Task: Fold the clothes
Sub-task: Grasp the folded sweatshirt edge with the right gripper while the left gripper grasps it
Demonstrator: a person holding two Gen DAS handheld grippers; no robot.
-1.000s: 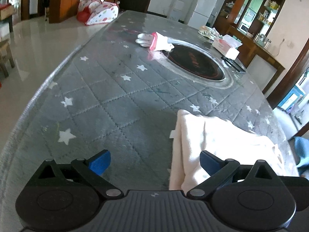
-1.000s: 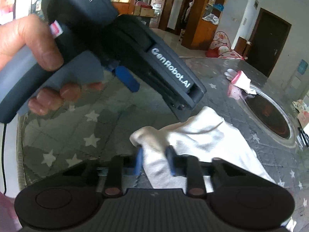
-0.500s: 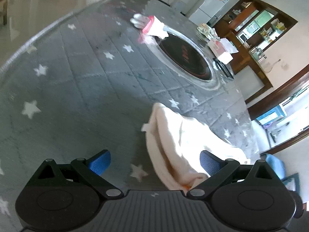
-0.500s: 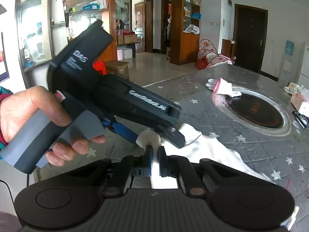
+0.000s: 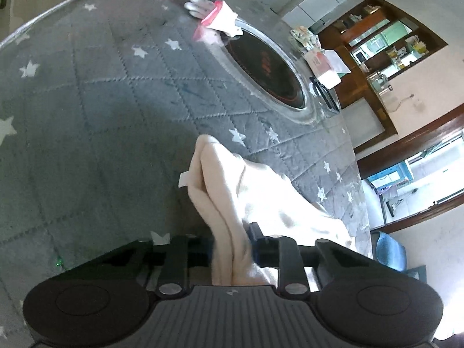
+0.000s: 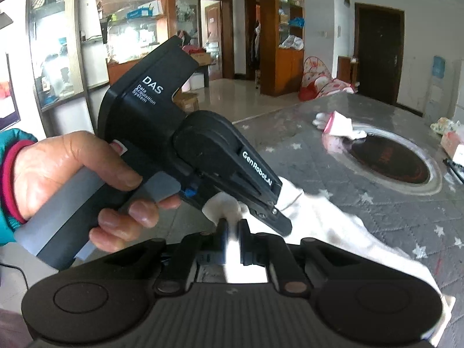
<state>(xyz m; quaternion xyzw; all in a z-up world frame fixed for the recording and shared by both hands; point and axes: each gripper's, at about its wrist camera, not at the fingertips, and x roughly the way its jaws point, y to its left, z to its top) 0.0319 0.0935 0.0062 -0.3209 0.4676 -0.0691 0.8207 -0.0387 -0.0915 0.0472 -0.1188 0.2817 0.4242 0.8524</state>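
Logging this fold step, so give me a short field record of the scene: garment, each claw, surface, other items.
garment: cream cloth, bunched, partly lifted off the table
left claw: shut on cloth
right claw: shut on cloth
surface: grey star-print quilt on table
inset: round dark hob
other: glove by hob

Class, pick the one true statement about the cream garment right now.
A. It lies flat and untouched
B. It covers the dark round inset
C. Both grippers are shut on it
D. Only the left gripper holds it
C: the left gripper and the right gripper each pinch a bunched part of the cream garment between closed fingers.
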